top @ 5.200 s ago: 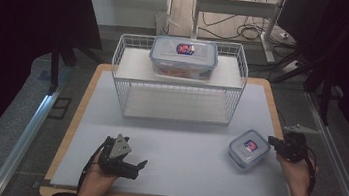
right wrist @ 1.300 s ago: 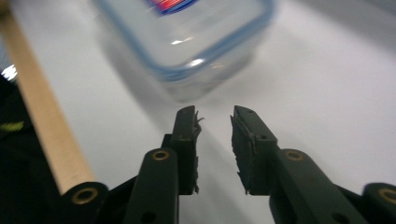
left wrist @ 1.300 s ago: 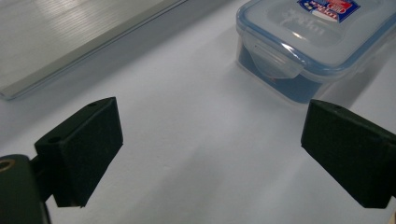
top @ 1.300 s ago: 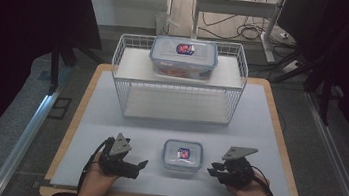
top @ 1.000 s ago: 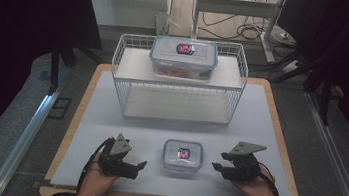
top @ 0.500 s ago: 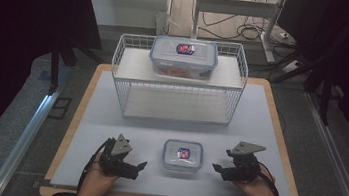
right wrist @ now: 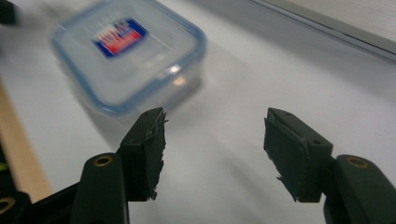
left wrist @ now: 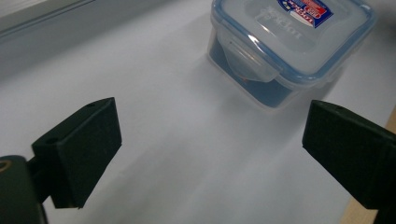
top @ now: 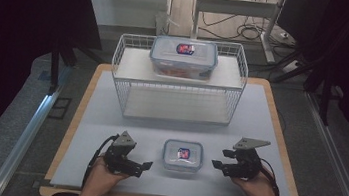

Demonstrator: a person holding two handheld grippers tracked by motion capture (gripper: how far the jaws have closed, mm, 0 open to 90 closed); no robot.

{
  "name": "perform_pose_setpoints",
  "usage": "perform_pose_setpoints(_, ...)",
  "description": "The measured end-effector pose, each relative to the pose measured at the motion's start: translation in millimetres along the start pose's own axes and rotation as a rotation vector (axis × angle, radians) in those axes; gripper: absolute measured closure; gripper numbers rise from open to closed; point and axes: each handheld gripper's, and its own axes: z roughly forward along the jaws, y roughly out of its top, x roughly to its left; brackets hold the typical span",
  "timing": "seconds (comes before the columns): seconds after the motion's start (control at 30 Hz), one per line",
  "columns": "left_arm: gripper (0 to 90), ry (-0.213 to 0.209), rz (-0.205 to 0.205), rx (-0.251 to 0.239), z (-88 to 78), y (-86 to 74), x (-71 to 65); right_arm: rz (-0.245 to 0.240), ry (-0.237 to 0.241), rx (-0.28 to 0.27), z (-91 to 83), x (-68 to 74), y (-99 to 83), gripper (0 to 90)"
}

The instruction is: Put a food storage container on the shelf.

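A small clear container with a blue-rimmed lid (top: 183,155) sits on the grey mat near the front edge, between my two grippers. My left gripper (top: 146,166) rests to its left, open and empty; the container (left wrist: 289,46) lies beyond its wide-spread jaws. My right gripper (top: 215,164) stands to the right of the container, open with nothing between its jaws; the container (right wrist: 128,58) lies ahead and to the left there. A larger clear container (top: 183,57) with the same lid sits on top of the white wire rack (top: 179,86).
The wire rack stands at the back middle of the grey mat (top: 110,115), with a shelf underneath. The wooden table edge (top: 70,130) frames the mat. Cables and a metal stand (top: 243,11) lie on the floor behind.
My right gripper brought the small container from the right side to the front middle, let it go and drew back to the right. The left gripper has stayed put.
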Motion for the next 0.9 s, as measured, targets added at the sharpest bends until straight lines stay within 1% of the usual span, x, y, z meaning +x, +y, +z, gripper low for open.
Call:
perform_pose_setpoints(0.03, 7.0, 0.001, 0.002, 0.004, 2.2, 4.0, -0.7, 0.004, 0.016, -0.004, 0.0, 0.2, 1.1, 37.4)
perform_pose_setpoints(0.07, 9.6, -0.005, -0.004, 0.002, 3.3, 6.5, -0.5, 0.02, 0.039, -0.005, 0.3, 0.7, 3.1, 36.6)
perform_pose_setpoints(0.1, 11.4, -0.026, -0.021, -0.006, 5.3, 10.5, 0.6, 0.032, 0.054, -0.006, 0.8, 1.0, 4.2, 36.3)
perform_pose_setpoints(0.17, 15.2, -0.063, -0.042, -0.015, 9.2, 16.4, 3.3, 0.059, 0.105, -0.008, 5.2, 1.2, 7.2, 34.6)
perform_pose_setpoints(0.27, 16.4, -0.1, -0.058, -0.015, 17.3, 23.9, 6.0, 0.087, 0.153, 0.005, 14.2, 2.2, 11.2, 31.7)
perform_pose_setpoints(0.3, 16.9, -0.123, -0.063, -0.012, 22.0, 27.2, 7.5, 0.091, 0.159, 0.01, 16.9, 2.6, 12.0, 31.0)
perform_pose_setpoints(0.33, 17.7, -0.137, -0.064, -0.008, 25.4, 28.9, 7.9, 0.094, 0.166, 0.02, 21.5, 3.3, 13.2, 30.0)
perform_pose_setpoints(0.37, 17.6, -0.153, -0.062, 0.004, 30.3, 30.9, 8.4, 0.095, 0.168, 0.028, 24.2, 3.5, 13.8, 29.0)
perform_pose_setpoints(0.4, 17.5, -0.159, -0.055, 0.027, 35.3, 32.8, 8.7, 0.098, 0.172, 0.039, 27.9, 3.6, 14.4, 28.1)
perform_pose_setpoints(0.43, 16.5, -0.191, -0.058, 0.035, 41.0, 34.7, 9.5, 0.101, 0.176, 0.049, 31.6, 3.1, 14.6, 27.0)
perform_pose_setpoints(0.47, 15.9, -0.211, -0.072, 0.035, 44.1, 35.8, 10.0, 0.114, 0.187, 0.062, 35.9, 2.1, 14.6, 24.9)
perform_pose_setpoints(0.5, 15.9, -0.224, -0.076, 0.038, 46.2, 36.7, 10.7, 0.134, 0.207, 0.065, 38.7, 0.4, 14.4, 24.8)
perform_pose_setpoints(0.53, 15.9, -0.238, -0.091, 0.035, 48.4, 37.4, 10.3, 0.151, 0.223, 0.068, 41.1, -1.2, 14.2, 24.2)
perform_pose_setpoints(0.57, 16.0, -0.257, -0.089, 0.05, 49.8, 38.0, 11.4, 0.163, 0.235, 0.072, 43.1, -2.5, 14.2, 24.2)
perform_pose_setpoints(0.63, 16.0, -0.295, -0.106, 0.061, 53.1, 37.8, 11.4, 0.181, 0.253, 0.077, 47.0, -4.3, 14.4, 24.7)
perform_pose_setpoints(0.67, 16.2, -0.323, -0.109, 0.065, 55.4, 37.2, 11.8, 0.188, 0.26, 0.081, 48.5, -4.9, 14.5, 24.9)
perform_pose_setpoints(0.7, 16.9, -0.341, -0.119, 0.07, 57.1, 36.9, 11.1, 0.199, 0.279, 0.085, 50.8, -5.9, 14.8, 25.4)
perform_pose_setpoints(0.77, 18.2, -0.366, -0.129, 0.072, 58.5, 37.0, 9.5, 0.214, 0.303, 0.091, 53.4, -6.7, 15.2, 26.9)
perform_pose_setpoints(0.8, 21.0, -0.365, -0.13, 0.072, 58.5, 37.5, 8.4, 0.219, 0.315, 0.095, 54.8, -6.7, 15.5, 28.3)
perform_pose_setpoints(0.83, 21.0, -0.359, -0.127, 0.078, 57.8, 38.1, 7.7, 0.226, 0.327, 0.095, 55.5, -6.2, 15.9, 30.5)
perform_pose_setpoints(0.87, 21.5, -0.356, -0.13, 0.074, 57.0, 38.3, 6.5, 0.229, 0.337, 0.098, 55.9, -5.5, 16.1, 30.8)
perform_pose_setpoints(0.9, 22.6, -0.354, -0.13, 0.075, 56.0, 38.3, 6.4, 0.225, 0.331, 0.099, 56.0, -5.1, 16.3, 30.8)
